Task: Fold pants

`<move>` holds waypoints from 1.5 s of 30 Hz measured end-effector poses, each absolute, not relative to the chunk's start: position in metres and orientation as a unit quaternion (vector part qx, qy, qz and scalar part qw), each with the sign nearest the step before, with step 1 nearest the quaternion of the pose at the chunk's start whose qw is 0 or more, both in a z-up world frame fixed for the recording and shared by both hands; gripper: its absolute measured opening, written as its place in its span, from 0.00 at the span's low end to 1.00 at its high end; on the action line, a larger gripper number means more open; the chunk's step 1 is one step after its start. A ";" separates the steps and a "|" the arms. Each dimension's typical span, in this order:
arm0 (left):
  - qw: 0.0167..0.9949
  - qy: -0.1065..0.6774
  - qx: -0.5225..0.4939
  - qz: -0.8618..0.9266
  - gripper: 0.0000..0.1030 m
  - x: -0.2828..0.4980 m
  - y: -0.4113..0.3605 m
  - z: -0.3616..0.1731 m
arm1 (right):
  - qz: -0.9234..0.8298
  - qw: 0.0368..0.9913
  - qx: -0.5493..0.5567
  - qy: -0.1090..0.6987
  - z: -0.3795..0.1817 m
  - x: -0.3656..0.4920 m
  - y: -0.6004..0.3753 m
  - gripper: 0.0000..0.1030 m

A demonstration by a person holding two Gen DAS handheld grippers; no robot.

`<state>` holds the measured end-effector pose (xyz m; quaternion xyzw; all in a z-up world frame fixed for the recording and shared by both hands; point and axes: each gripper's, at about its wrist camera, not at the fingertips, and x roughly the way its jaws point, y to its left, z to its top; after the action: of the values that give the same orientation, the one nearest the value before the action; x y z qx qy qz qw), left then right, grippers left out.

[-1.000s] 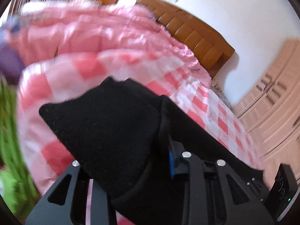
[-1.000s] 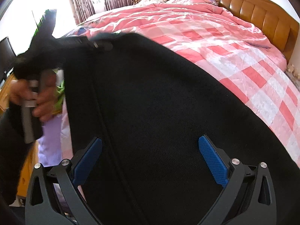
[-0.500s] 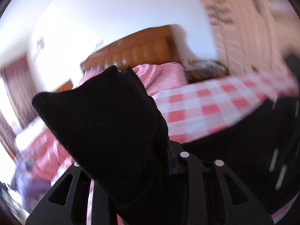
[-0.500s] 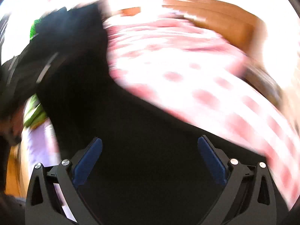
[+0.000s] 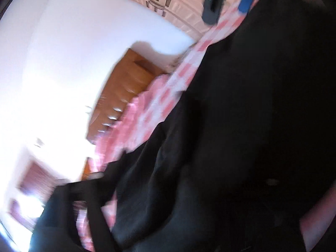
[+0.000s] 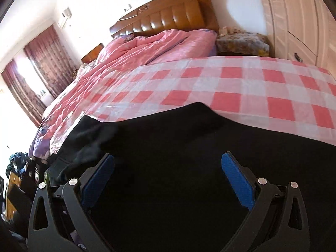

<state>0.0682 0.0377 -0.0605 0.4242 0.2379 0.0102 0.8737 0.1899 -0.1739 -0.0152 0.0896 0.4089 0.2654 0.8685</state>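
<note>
Black pants (image 6: 189,168) lie spread across the near edge of the checked bedsheet (image 6: 241,88); no finished fold shows. From how they lie, I judge the task early: cloth laid out, most folding left.

My right gripper (image 6: 168,180) stands spread wide, blue pads (image 6: 235,178) clear on both sides, the pants beneath and between them but not pinched. It tilts down over the fabric toward the wooden headboard (image 6: 168,16).

My left gripper (image 5: 157,210) is rolled hard, its view tipped sideways and blurred. Its jaws are opening; dark cloth sits right in front, but whether any is still between the fingers I can't tell. The other gripper peeks in at the top there.
</note>
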 end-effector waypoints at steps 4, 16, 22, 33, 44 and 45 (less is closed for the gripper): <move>0.886 0.262 0.383 -0.027 0.94 0.042 0.068 -0.042 | 0.340 0.854 0.119 0.376 0.004 0.176 -0.149 0.95; 0.880 0.238 0.407 -0.054 0.98 0.011 0.048 -0.057 | 0.487 0.725 0.222 0.435 -0.018 0.136 -0.110 0.89; 0.901 0.296 0.308 -0.070 0.98 -0.007 0.115 -0.031 | 0.452 0.701 0.206 0.512 -0.059 0.143 -0.087 0.67; 0.919 0.361 0.128 -0.093 0.96 0.042 0.187 -0.028 | 0.422 0.730 0.145 0.519 -0.052 0.162 -0.051 0.12; 0.908 0.333 0.242 -0.075 0.98 0.030 0.171 -0.036 | 0.463 0.754 0.148 0.442 0.013 0.133 -0.055 0.09; 0.905 0.333 0.254 -0.073 0.98 0.029 0.169 -0.039 | 0.468 0.753 0.149 0.437 0.019 0.130 -0.057 0.09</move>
<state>0.0294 0.1692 -0.0389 0.2544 0.3330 -0.0731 0.9050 0.1296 -0.0573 0.0189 0.1493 0.4373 0.4677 0.7535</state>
